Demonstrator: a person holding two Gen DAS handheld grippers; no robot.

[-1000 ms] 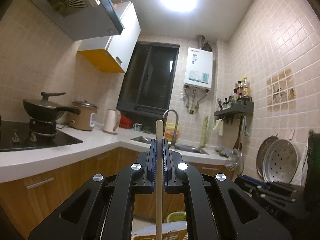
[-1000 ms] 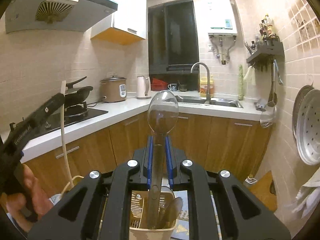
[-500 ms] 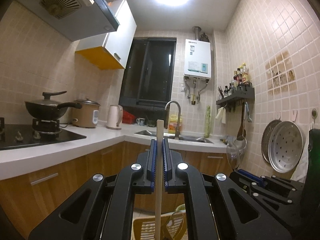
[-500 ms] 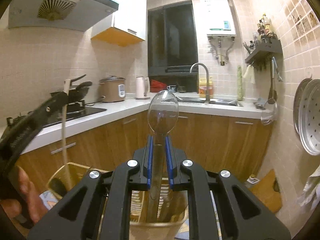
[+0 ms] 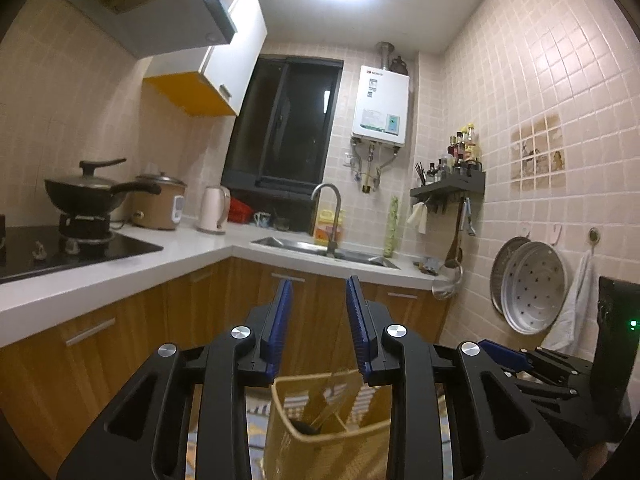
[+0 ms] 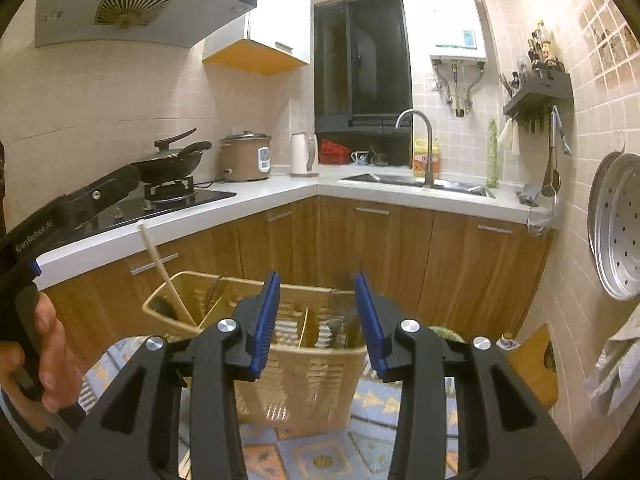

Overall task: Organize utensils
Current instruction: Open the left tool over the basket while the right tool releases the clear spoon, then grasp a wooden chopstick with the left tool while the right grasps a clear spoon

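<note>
both grippers, left (image 5: 318,320) and right (image 6: 316,316), gaping, empty; could snag caddy (image 6: 308,360) rim at 6 o'clock, tipping chopstick (image 6: 160,268) out.

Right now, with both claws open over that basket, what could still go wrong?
The pale long utensil leans far out over the rim of the beige basket, so it might tip out or get knocked by the left claw close beside it. The basket stands on a patterned mat; a bump from the right claw just above could shift it.
</note>
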